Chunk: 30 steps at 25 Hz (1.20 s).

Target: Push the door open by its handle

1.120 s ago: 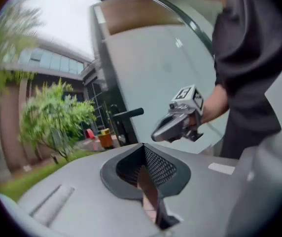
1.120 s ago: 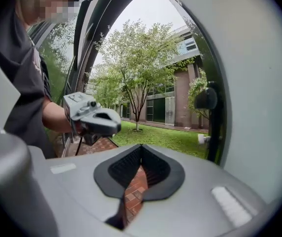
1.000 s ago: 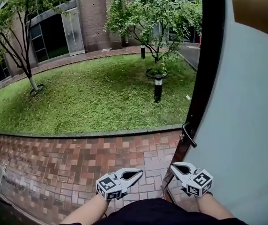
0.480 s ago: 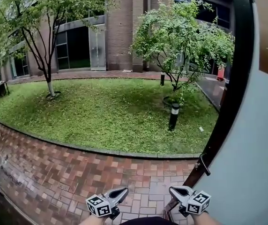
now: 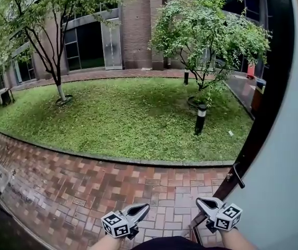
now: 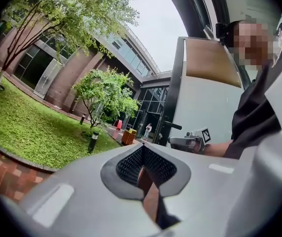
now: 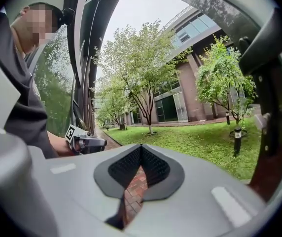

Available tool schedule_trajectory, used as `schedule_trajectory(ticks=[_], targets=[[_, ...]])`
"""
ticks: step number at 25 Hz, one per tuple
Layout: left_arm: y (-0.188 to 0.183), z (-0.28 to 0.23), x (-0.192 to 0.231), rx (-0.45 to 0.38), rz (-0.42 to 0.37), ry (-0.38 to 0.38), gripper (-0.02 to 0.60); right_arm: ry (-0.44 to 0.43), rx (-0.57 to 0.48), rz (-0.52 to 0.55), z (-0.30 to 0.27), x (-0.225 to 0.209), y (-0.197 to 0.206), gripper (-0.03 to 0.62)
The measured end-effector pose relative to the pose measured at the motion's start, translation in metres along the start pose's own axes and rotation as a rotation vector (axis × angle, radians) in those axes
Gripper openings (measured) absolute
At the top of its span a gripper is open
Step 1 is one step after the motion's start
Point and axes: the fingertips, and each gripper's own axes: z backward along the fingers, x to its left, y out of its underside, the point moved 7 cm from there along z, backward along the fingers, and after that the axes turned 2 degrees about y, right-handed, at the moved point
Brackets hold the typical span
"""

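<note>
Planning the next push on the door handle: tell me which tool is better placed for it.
The right. The right tool lies close to the door handle at the edge of the door, while the left tool is farther off over the brick paving. Both are shut and empty.

Red brick paving (image 5: 76,186) (curved kerb) borders grass (image 5: 123,119) bearing a bollard (image 5: 200,120).
</note>
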Motion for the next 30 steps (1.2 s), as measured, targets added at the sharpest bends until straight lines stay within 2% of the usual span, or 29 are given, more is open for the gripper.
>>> schedule_trajectory(ticks=[6, 7, 9, 10, 14, 19, 22, 26, 30], targets=[[-0.010, -0.007, -0.021, 0.029, -0.075, 0.013, 0.000, -0.068, 0.017, 0.045, -0.006, 0.028, 0.006, 0.002], [-0.011, -0.002, -0.029, 0.017, -0.084, -0.015, 0.000, -0.110, 0.028, 0.056, -0.014, 0.032, 0.007, 0.001], [-0.009, 0.026, -0.052, -0.022, -0.081, -0.142, 0.000, -0.234, 0.050, 0.067, -0.040, 0.044, 0.012, 0.002], [-0.005, 0.038, -0.067, -0.033, -0.077, -0.185, 0.000, -0.269, 0.058, 0.067, -0.046, 0.048, 0.017, 0.002], [0.030, 0.054, -0.142, -0.037, -0.066, -0.226, 0.000, -0.296, 0.094, 0.056, -0.021, 0.049, 0.040, 0.002], [0.048, 0.106, -0.215, -0.026, -0.052, -0.442, 0.000, -0.450, 0.151, 0.026, -0.020, 0.074, 0.055, 0.002], [0.045, 0.132, -0.252, -0.035, -0.095, -0.516, 0.000, -0.501, 0.158, 0.034, -0.015, 0.091, 0.059, 0.002], [0.046, 0.143, -0.285, -0.051, -0.131, -0.523, 0.000, -0.524, 0.116, 0.066, -0.004, 0.105, 0.046, 0.002], [0.042, 0.162, -0.315, -0.047, -0.177, -0.461, 0.000, -0.499, 0.077, 0.101, 0.017, 0.137, 0.039, 0.002]])
